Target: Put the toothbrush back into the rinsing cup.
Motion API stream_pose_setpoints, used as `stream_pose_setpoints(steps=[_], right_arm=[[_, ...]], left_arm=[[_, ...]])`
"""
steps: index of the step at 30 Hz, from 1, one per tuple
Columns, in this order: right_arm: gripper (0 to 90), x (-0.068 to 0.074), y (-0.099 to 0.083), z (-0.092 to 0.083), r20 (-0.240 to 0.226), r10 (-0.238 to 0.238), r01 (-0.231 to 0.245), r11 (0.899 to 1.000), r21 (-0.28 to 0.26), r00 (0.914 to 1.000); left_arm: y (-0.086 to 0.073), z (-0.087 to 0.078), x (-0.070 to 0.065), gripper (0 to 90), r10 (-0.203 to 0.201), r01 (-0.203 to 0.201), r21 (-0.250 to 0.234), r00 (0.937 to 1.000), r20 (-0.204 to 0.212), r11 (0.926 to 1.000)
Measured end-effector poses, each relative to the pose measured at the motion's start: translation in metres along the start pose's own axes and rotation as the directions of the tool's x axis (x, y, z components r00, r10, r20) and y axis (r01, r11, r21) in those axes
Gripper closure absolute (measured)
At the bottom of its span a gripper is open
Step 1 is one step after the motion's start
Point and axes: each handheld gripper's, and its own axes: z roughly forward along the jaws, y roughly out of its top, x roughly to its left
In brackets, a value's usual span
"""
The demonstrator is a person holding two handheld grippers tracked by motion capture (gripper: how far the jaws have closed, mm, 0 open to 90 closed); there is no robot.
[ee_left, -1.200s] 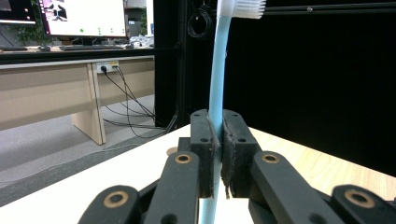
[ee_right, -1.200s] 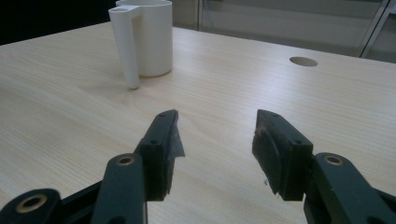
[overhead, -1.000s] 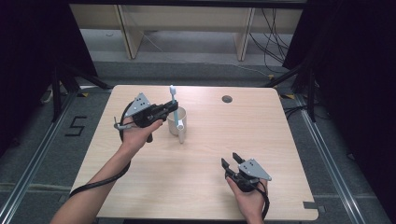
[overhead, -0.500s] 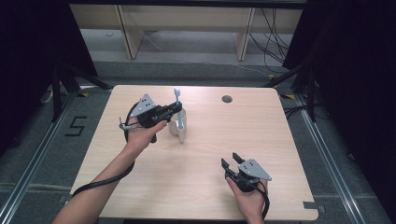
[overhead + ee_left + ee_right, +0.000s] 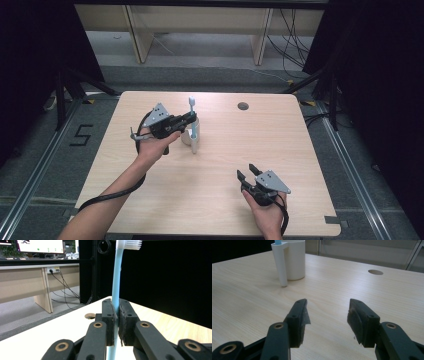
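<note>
A light blue toothbrush with white bristles stands upright at the table's back left. My left gripper is shut on its handle, with the pads pressed on both sides. Its lower end sits in the narrow side tube of a white cup, where a bit of blue shows at the tube's mouth. My right gripper rests near the front right of the table. Its jaws stand open with nothing between them, pointing toward the cup.
The light wooden table has a round cable hole at the back right of the cup. Cables trail from both grippers over the front edge. Beyond the table lie a grey floor and wooden desk legs.
My left gripper has shifted slightly right and down with the toothbrush, which now stands over the cup's side tube. The right gripper has stayed put.
</note>
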Motion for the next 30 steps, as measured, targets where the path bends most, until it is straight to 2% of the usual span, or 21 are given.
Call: stream_pose_setpoints(steps=[2, 4, 7, 9, 17, 18, 19, 23, 26, 30], right_arm=[[49.9, 0.000, 0.000, 0.000, 0.001, 0.002, -0.002, 1.000, -0.003, 1.0000], [49.9, -0.003, 0.000, 0.001, 0.006, -0.033, 0.033, 0.999, -0.016, 0.9994], [49.9, -0.002, 0.000, 0.001, 0.002, -0.021, 0.021, 1.000, -0.009, 0.9998], [49.9, -0.001, 0.000, 0.001, -0.016, -0.002, 0.002, 1.000, 0.003, 0.9999], [49.8, 0.000, -0.001, 0.001, -0.021, 0.000, 0.000, 1.000, 0.004, 0.9998], [49.8, -0.001, 0.000, 0.001, -0.018, -0.020, 0.020, 1.000, 0.001, 0.9996], [49.8, 0.001, -0.001, 0.001, -0.013, 0.012, -0.012, 1.000, 0.009, 0.9998], [49.8, 0.001, -0.001, 0.001, -0.011, 0.007, -0.007, 1.000, 0.018, 0.9999], [49.8, 0.001, -0.001, 0.002, -0.018, 0.010, -0.010, 1.000, -0.002, 0.9998], [49.8, 0.001, -0.002, 0.002, -0.018, 0.008, -0.008, 1.000, -0.001, 0.9998]], left_arm=[[-0.003, 0.000, 0.000, 83.2, -0.003, 0.003, 0.007, 1.0000, -0.002, 1.0000], [-0.007, 0.001, 0.001, 83.2, 0.000, 0.000, 0.015, 1.0000, -0.004, 0.9999], [-0.012, 0.002, 0.001, 83.2, -0.005, 0.005, 0.023, 1.0000, -0.007, 0.9997], [-0.015, 0.002, 0.002, 83.2, -0.003, 0.004, 0.029, 1.0000, -0.009, 0.9996], [-0.023, 0.003, 0.003, 83.1, -0.018, 0.019, 0.041, 0.9997, -0.014, 0.9990], [-0.024, 0.003, 0.003, 83.1, -0.018, 0.018, 0.043, 0.9997, -0.014, 0.9989], [-0.024, 0.003, 0.003, 83.1, -0.020, 0.021, 0.045, 0.9997, -0.014, 0.9988], [-0.026, 0.004, 0.003, 83.0, -0.016, 0.016, 0.050, 0.9998, -0.012, 0.9986], [-0.028, 0.004, 0.003, 83.0, -0.014, 0.015, 0.061, 0.9998, -0.011, 0.9980], [-0.032, 0.004, 0.003, 82.9, -0.014, 0.015, 0.080, 0.9999, -0.006, 0.9967]])
